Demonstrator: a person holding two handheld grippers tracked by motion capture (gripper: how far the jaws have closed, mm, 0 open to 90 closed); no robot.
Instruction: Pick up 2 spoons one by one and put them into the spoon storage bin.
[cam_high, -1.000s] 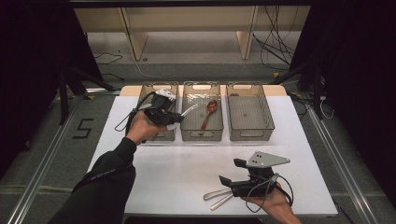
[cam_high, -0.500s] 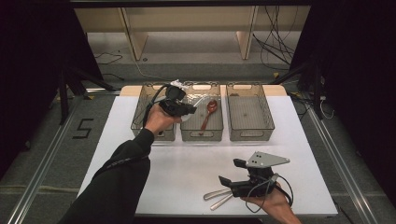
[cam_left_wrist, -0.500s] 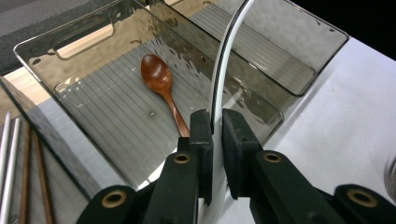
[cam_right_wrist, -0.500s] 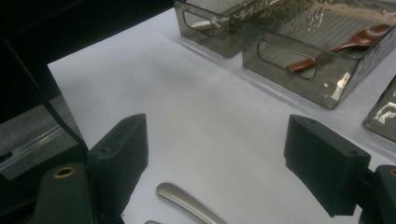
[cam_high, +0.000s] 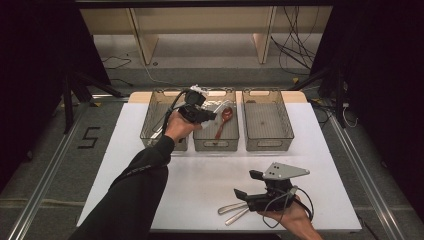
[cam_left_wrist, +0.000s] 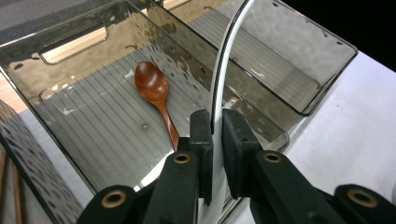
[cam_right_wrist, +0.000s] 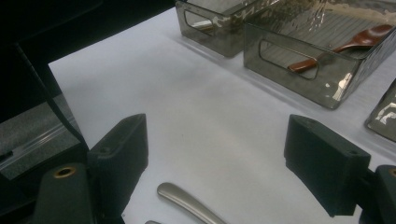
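Currently left tool (cam_left_wrist: 212, 135) pinches a white spoon (cam_left_wrist: 224, 65) above the middle bin (cam_high: 216, 145), beside the wooden spoon (cam_left_wrist: 156, 95). Next: spread and drop. Right tool (cam_right_wrist: 215, 158) spread over metal cutlery (cam_high: 235, 210).

Jaws spread wide over white table (cam_right_wrist: 196, 116); metal handle (cam_right_wrist: 189, 203) lying between them; beyond, wooden spoon (cam_right_wrist: 345, 44) inside clear bin (cam_right_wrist: 299, 70).

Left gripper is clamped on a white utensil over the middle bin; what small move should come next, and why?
Probably lower a little and open. The left gripper pinches a thin white plastic utensil handle above the middle smoky clear bin, where a brown wooden spoon already lies. The open right gripper waits by the metal utensils.
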